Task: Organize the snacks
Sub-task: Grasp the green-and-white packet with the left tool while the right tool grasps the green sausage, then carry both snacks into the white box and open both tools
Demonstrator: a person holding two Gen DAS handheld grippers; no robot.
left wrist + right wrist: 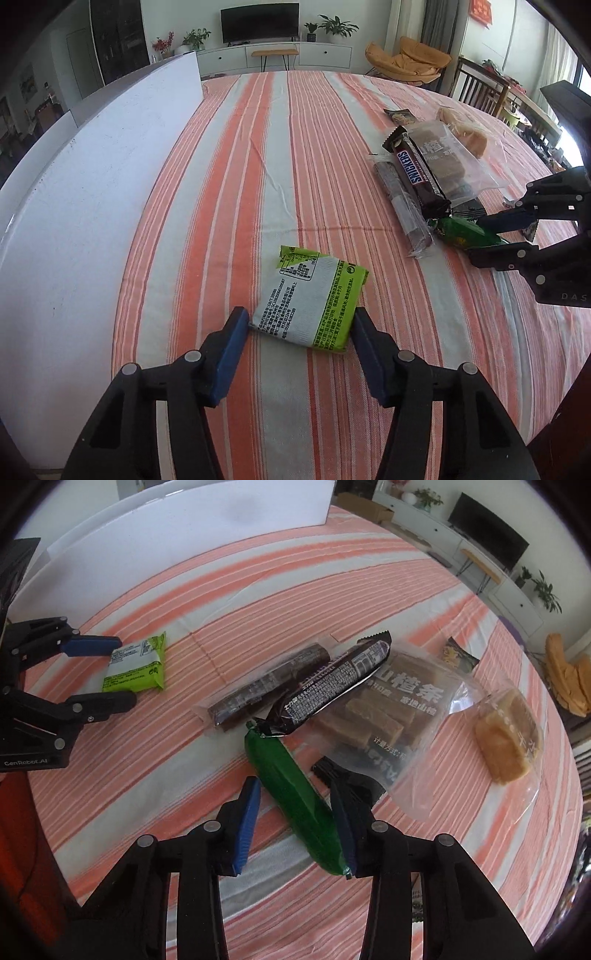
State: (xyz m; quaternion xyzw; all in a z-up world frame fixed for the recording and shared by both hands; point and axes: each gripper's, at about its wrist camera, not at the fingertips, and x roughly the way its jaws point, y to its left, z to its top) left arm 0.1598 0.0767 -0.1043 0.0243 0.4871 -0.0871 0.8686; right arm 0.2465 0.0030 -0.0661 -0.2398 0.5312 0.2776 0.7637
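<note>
I judge sorting barely started: my left gripper clasps the lime packet, my right gripper straddles the green pouch without pinching yet, and the snack pile waits unsorted.

The left wrist view looks steeply down along its gripper, close over a striped tablecloth, facing a distant television. The right wrist view looks steeper still, close above the snacks. Both share the Snickers bar, the green-and-white packet and each other's gripper.
</note>
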